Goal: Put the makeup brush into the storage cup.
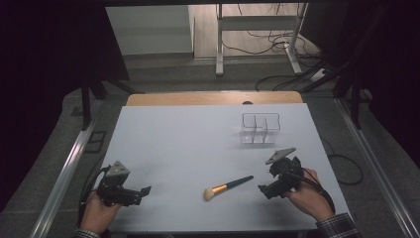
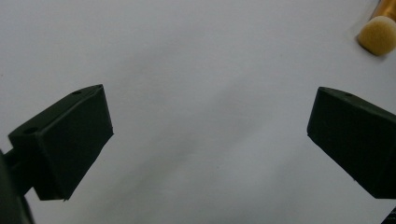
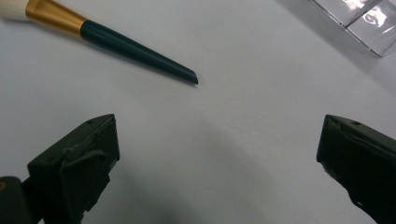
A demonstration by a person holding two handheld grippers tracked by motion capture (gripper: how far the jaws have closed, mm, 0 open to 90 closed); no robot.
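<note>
1. The makeup brush (image 1: 228,187) lies flat on the white table (image 1: 168,148), low and centre in the high view, its pale bristle head toward the lower left and its dark handle tip toward the right claw (image 1: 263,189).
2. The handle is thin, tapered and flat on the table, so a pinch at the narrow tip risks it slipping out or rolling away; a grip nearer the gold ferrule (image 3: 55,17) looks safer.
3. The right claw stands wide open and empty, just right of the handle tip. Coming down too steeply, its jaws could strike the table and flick the brush.
4. The left claw (image 1: 144,190), lower left, is also spread open and holds nothing; the bristle head (image 2: 377,35) sits at the upper right of its view.
5. The clear divided organizer (image 1: 260,128) stands upright, above and right of the brush, well apart. Nothing lies between them, though it looks light and could slide if bumped.
</note>
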